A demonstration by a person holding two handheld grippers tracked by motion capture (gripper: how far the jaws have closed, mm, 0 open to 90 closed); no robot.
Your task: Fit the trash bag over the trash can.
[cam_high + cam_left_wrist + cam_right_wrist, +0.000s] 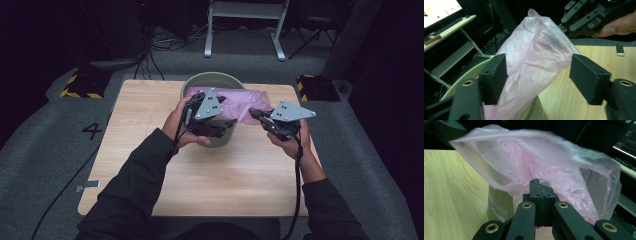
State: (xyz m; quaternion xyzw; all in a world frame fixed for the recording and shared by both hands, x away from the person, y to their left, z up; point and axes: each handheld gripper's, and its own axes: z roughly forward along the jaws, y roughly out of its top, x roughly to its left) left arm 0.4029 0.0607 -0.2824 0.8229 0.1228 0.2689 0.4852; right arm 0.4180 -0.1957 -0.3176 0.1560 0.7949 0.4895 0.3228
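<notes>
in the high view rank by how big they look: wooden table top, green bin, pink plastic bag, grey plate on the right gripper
1. Light wooden table top
2. Round green bin
3. Thin pink plastic bag, though partly hidden, so near the bin
4. Grey three-cornered plate

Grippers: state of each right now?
Left gripper: open, pink bag between the jaws, not pinched.
Right gripper: shut on the pink bag's edge.

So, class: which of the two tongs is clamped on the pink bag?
The right tongs: jaws pressed together on the pink bag. The left tongs stand open, the bag between them unpinched.
</notes>
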